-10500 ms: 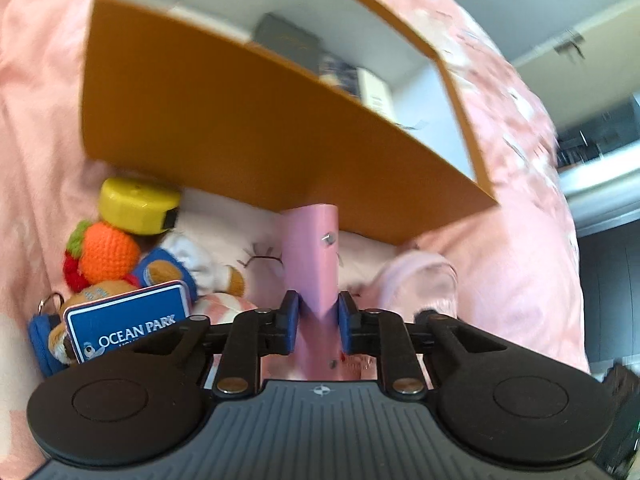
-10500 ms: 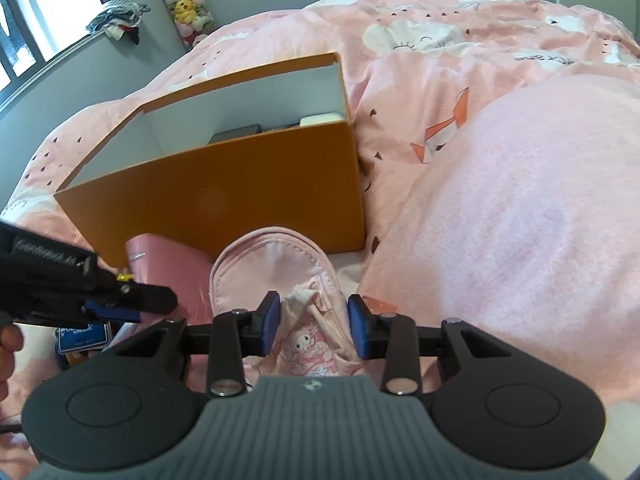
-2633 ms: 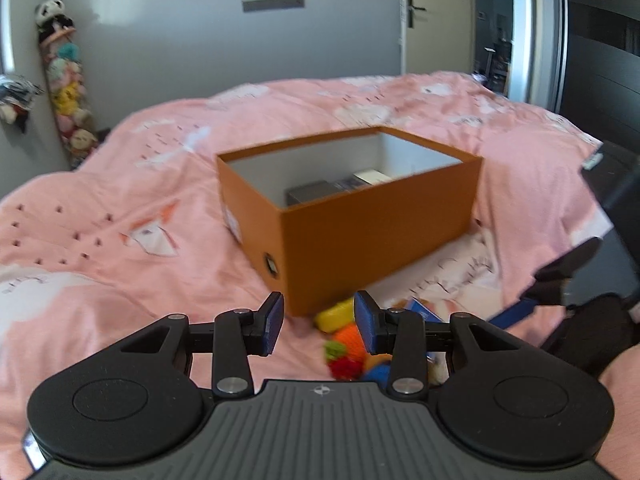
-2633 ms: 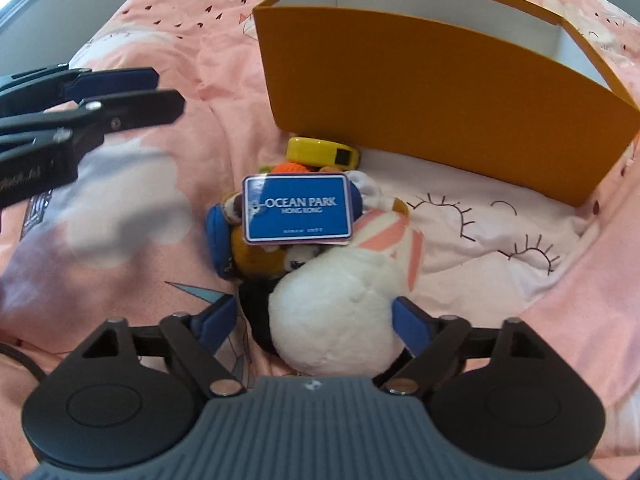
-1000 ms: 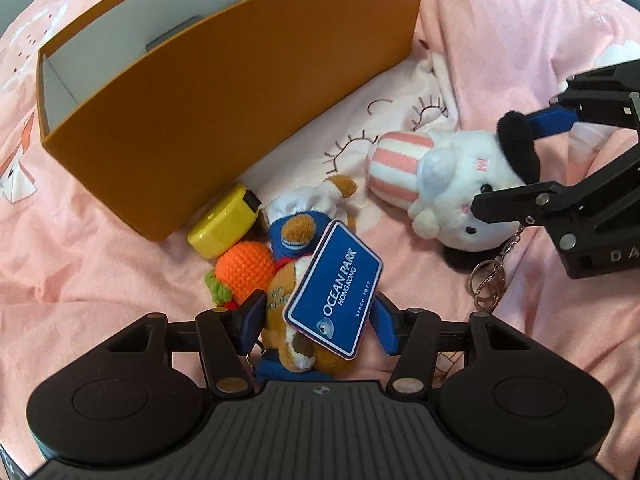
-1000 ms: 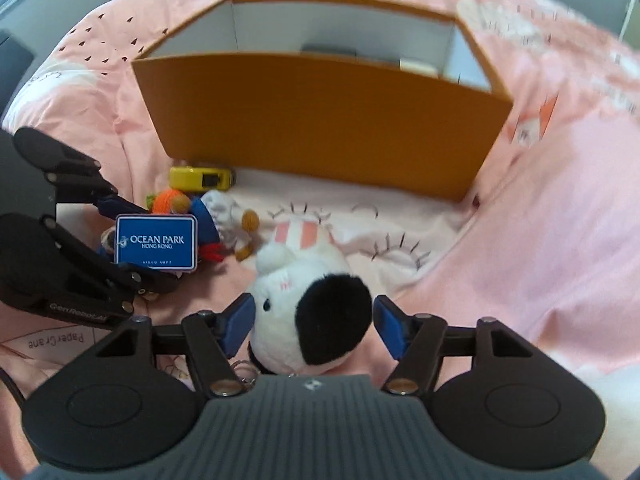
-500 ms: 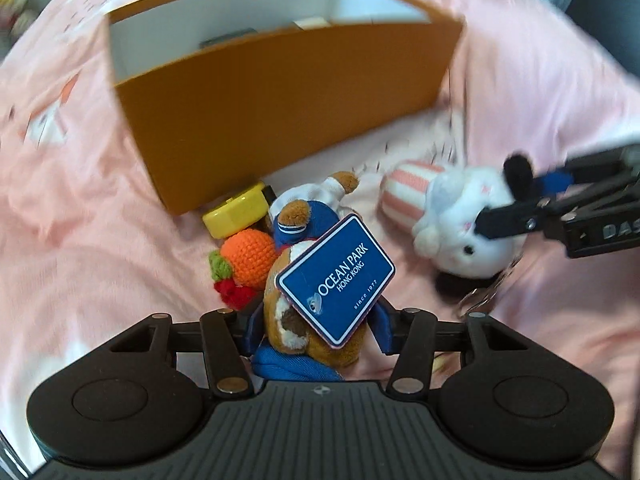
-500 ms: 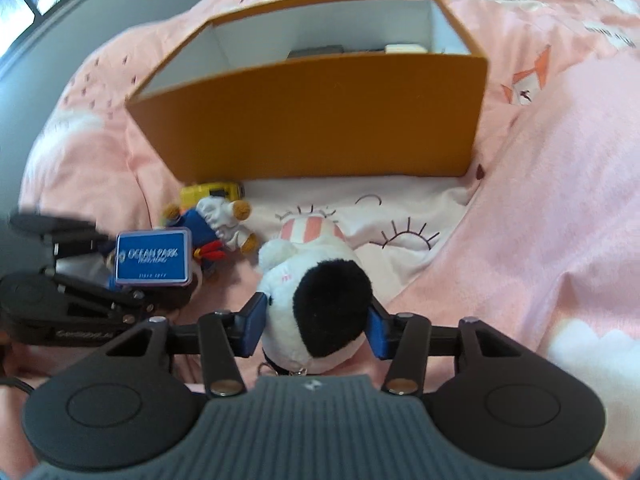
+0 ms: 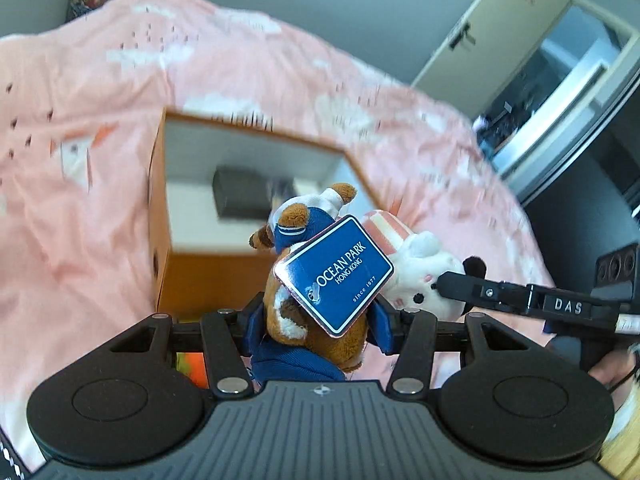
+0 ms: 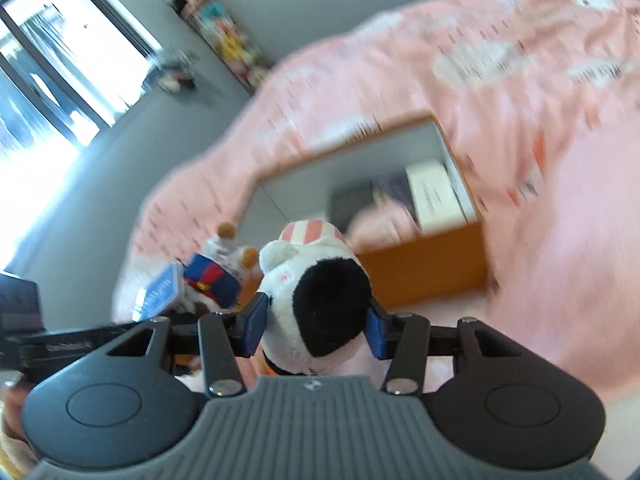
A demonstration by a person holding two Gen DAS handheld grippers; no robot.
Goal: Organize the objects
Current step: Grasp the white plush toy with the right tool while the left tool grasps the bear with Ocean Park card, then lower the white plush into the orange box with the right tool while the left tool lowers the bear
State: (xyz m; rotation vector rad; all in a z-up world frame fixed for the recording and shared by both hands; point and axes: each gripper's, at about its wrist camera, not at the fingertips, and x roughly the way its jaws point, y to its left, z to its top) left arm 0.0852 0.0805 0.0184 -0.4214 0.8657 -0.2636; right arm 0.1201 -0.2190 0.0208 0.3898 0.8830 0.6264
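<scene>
My left gripper (image 9: 318, 326) is shut on a brown plush animal (image 9: 316, 320) in a blue outfit, with a blue "Ocean Park" tag (image 9: 334, 274) hanging in front of it. It hangs above the near edge of the orange box (image 9: 200, 272). My right gripper (image 10: 316, 326) is shut on a white plush toy (image 10: 316, 300) with a black ear and a pink striped hat. That white plush toy (image 9: 416, 272) also shows in the left wrist view, just right of the brown one. The orange box (image 10: 432, 268) lies open ahead of both.
The box holds a dark flat case (image 9: 240, 194), a white carton (image 10: 434, 196) and something pink (image 10: 380, 224). A pink patterned bedspread (image 9: 80, 220) surrounds the box. An orange knitted toy (image 9: 192, 364) peeks out below my left gripper. A door (image 9: 488, 36) and a window (image 10: 48, 92) lie beyond.
Both grippers have risen off the bed with their plush toys and tilted up, so the inside of the box now shows. The yellow tape measure has dropped out of view.
</scene>
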